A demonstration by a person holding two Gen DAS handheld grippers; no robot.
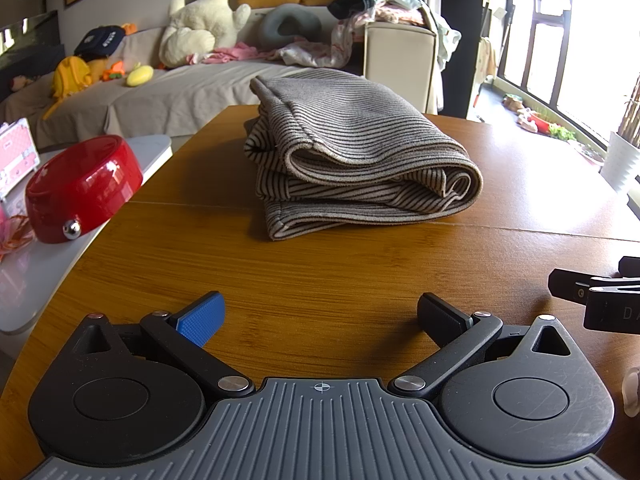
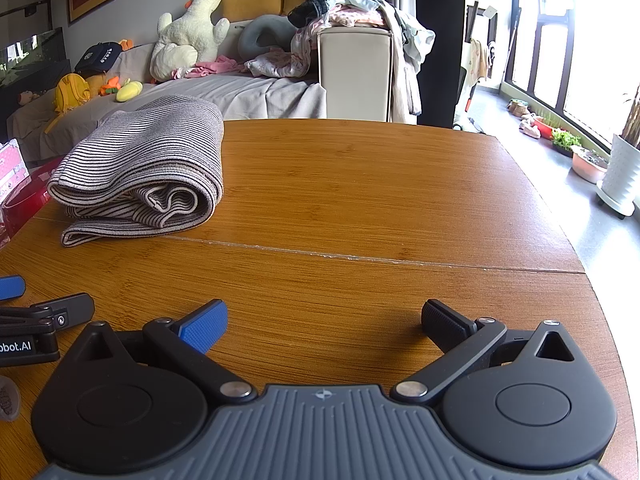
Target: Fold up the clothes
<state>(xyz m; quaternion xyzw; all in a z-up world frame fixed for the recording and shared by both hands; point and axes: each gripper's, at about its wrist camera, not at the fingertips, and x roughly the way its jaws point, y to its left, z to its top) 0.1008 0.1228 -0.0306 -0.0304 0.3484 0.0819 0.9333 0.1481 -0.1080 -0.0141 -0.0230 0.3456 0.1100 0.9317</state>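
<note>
A grey-and-black striped garment point(image 1: 352, 152) lies folded in a thick stack on the wooden table point(image 1: 280, 280). It also shows in the right wrist view point(image 2: 144, 168), at the left of the table point(image 2: 360, 220). My left gripper point(image 1: 320, 316) is open and empty, low over the table, a short way in front of the garment. My right gripper point(image 2: 324, 320) is open and empty, to the right of the garment and apart from it. Part of the right gripper point(image 1: 596, 296) shows at the left view's right edge, and part of the left gripper point(image 2: 36, 320) shows at the right view's left edge.
A red bowl-shaped object point(image 1: 84, 188) stands on a white side surface left of the table. Behind the table are a sofa point(image 1: 180, 88) with plush toys and a cream box point(image 2: 356, 72) piled with loose clothes. Plant pots point(image 2: 620, 172) stand by the window at right.
</note>
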